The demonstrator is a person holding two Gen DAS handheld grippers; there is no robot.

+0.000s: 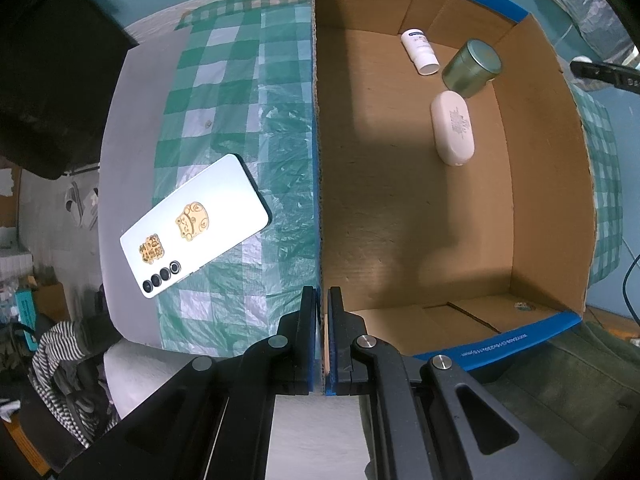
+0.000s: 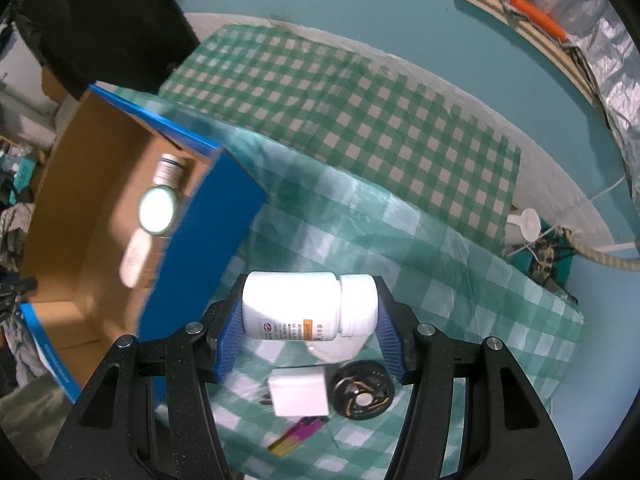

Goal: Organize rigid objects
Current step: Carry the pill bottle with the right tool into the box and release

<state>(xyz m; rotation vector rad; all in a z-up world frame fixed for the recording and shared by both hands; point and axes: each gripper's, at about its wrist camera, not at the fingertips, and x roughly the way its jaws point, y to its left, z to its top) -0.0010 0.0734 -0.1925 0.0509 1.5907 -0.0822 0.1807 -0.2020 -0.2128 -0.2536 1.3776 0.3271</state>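
My left gripper point(image 1: 322, 340) is pinched onto the near wall of the cardboard box point(image 1: 540, 184), one finger on each side of the blue-edged rim, with the wall filling the narrow gap between them. The box holds three items: one white bottle point(image 1: 419, 51) lying on its side, one green tin point(image 1: 472, 67) just beside it, and one pale oval case point(image 1: 453, 128) near both. Outside the box, one white phone point(image 1: 195, 225) lies face down on the checked tablecloth point(image 1: 248, 120), carrying two gold stickers, and partly overhanging the cloth's edge. My right gripper point(image 2: 310, 312) clamps one white pill bottle point(image 2: 310, 310) crosswise between its two blue pads, cap toward the right finger; the bottle is held above the table surface, to the right of the box. Under it on the cloth I count one white charger block point(image 2: 298, 396), one round black disc point(image 2: 362, 394), and one coloured lighter-like object point(image 2: 298, 436), partly blurred. A white rounded item directly beneath the bottle is mostly hidden.
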